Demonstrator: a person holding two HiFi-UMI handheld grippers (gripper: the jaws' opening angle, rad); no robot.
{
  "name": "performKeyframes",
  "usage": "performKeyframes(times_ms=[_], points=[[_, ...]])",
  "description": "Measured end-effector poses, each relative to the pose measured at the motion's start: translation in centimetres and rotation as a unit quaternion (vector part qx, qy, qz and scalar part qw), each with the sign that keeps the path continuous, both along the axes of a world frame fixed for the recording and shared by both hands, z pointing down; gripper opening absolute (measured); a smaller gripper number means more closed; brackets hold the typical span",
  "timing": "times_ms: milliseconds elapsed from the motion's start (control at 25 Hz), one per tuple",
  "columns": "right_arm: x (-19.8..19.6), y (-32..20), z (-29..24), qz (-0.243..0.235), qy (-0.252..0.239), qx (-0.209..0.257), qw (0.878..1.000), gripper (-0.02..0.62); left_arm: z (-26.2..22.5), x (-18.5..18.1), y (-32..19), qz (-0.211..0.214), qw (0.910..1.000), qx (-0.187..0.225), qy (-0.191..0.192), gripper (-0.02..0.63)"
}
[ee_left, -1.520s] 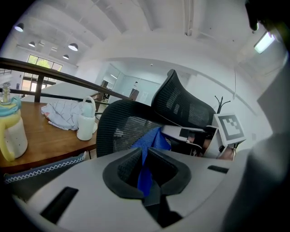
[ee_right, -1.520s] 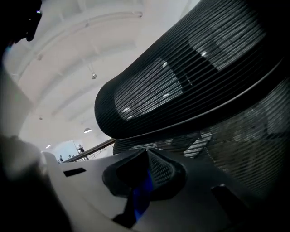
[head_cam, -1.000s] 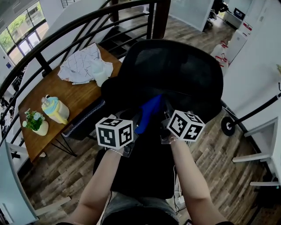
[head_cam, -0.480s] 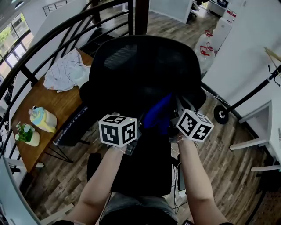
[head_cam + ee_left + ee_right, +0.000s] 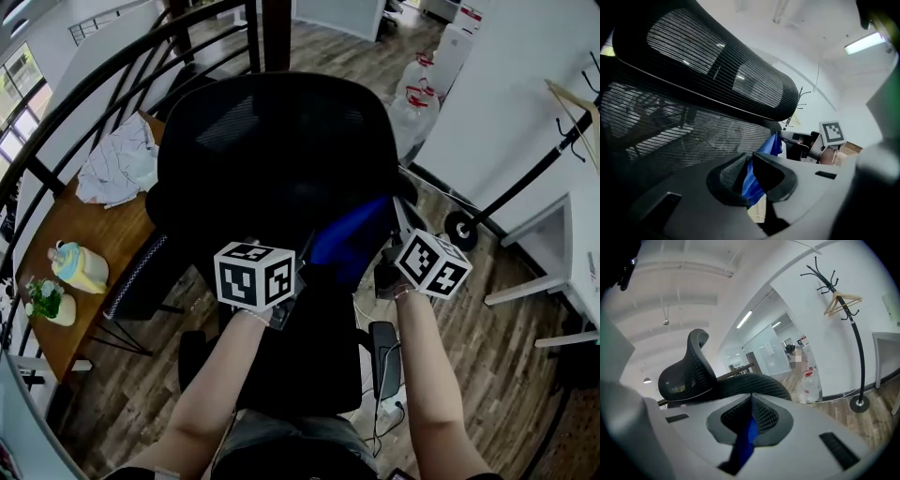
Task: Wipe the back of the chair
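Note:
The black mesh office chair (image 5: 281, 141) stands in front of me with its back toward me. A blue cloth (image 5: 352, 234) is stretched across the lower back of the chair between both grippers. My left gripper (image 5: 298, 274) is shut on the cloth's left end, and the left gripper view shows the blue cloth (image 5: 751, 180) pinched in the jaws under the mesh chair back (image 5: 693, 93). My right gripper (image 5: 390, 251) is shut on the other end, and the right gripper view shows the cloth (image 5: 749, 434) clamped between its pads. The chair (image 5: 689, 373) rises to the left in that view.
A wooden table (image 5: 70, 220) at left holds a crumpled white cloth (image 5: 117, 164), a yellow bottle (image 5: 80, 265) and a small plant (image 5: 42, 302). A black curved railing (image 5: 84, 89) runs behind. A coat stand (image 5: 855, 333) and a white desk (image 5: 553, 234) are at right. A power strip (image 5: 384, 361) lies on the floor.
Both grippers have moved right along the chair back with the cloth. The right gripper went further, so the cloth is stretched wider. The view has swung right.

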State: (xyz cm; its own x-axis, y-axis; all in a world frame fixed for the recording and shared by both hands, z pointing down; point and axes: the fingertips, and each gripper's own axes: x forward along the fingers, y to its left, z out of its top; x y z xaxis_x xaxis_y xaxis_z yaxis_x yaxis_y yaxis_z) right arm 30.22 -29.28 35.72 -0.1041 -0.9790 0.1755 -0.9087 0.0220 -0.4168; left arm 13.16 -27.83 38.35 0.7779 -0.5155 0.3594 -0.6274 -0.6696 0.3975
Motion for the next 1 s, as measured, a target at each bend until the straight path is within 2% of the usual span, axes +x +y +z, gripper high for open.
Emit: performKeyframes(times_ms=[320, 560, 760, 1000], points=[[3.9, 1.5, 0.2, 0.04, 0.009, -0.005, 0.999, 0.032, 0.1, 1.0, 0.7, 0.007, 1.0, -0.002, 0.0, 0.046], [3.9, 3.1, -0.5, 0.05, -0.006, 0.008, 0.999, 0.031, 0.3, -0.5, 1.3, -0.004, 1.0, -0.006, -0.005, 0.046], [1.4, 5.0, -1.4, 0.037, -0.018, 0.028, 0.999, 0.031, 0.7, -3.4, 2.1, -0.023, 0.9996, -0.011, -0.011, 0.046], [-4.8, 6.3, -1.9, -0.011, -0.005, 0.035, 0.999, 0.031, 1.6, -8.2, 3.7, -0.055, 0.9982, -0.021, -0.012, 0.046]])
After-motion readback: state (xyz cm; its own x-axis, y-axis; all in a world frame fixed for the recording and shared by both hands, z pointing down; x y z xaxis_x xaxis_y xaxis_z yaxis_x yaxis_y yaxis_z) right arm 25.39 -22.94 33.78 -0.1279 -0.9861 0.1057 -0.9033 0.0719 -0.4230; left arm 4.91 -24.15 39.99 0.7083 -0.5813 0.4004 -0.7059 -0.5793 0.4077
